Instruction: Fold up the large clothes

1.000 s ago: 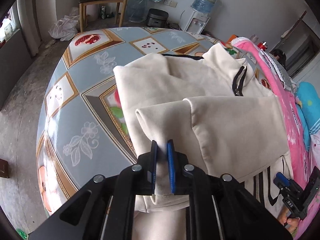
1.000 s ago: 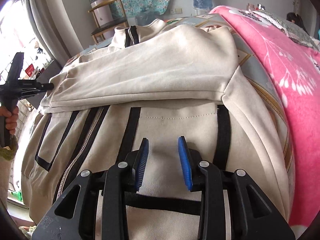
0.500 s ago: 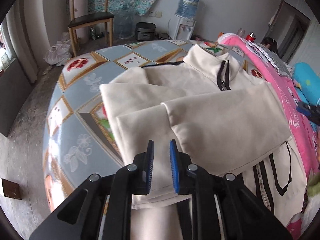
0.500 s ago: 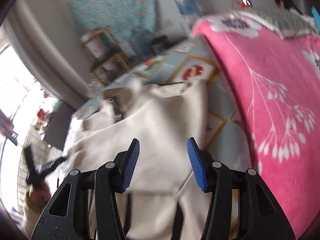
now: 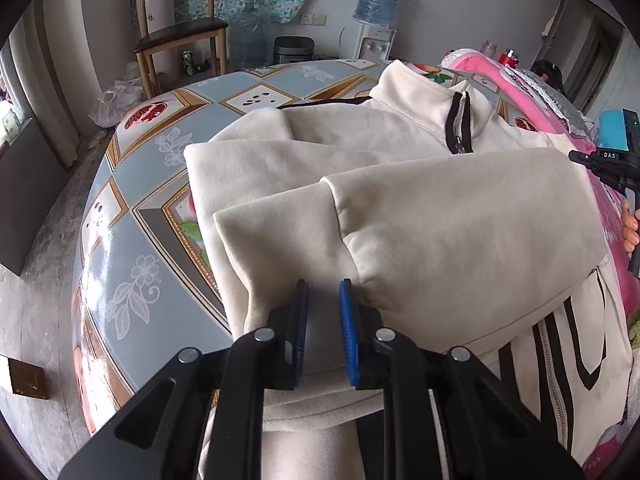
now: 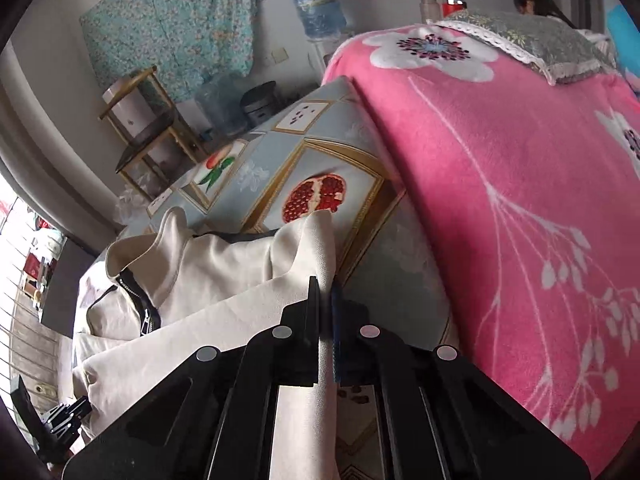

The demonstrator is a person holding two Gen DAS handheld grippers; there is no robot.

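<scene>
My left gripper (image 5: 323, 334) sits nearest in its own view, jaws nearly closed w/ a narrow gap, cream fabric of the jacket (image 5: 420, 216) between the blue pads; can't tell if they actually pinch it. Just beyond, the folded sleeve (image 5: 460, 220) lies across the jacket's front, cuff end near the jaws. Jacket is spread on the surface (image 5: 132, 184), a patterned fruit-and-flower cloth, w/ black stripes and zip at near right and the collar (image 5: 432, 108) at the far side. My right gripper (image 6: 325, 316) is closed tight on a fold of the jacket's right edge, cloth running up between the jaws toward a raised corner; in the left wrist view it shows at the right edge, a hand (image 5: 631, 226) on its grip. Right of the jacket, bare surface w/ a pomegranate print (image 6: 316, 196), then a pink blanket (image 6: 520, 200) w/ white flowers. Far back: a wooden chair (image 5: 180, 36), a water dispenser (image 5: 376, 12), a floral cloth (image 6: 176, 20) on the wall, and a person's dark hair at far right.
</scene>
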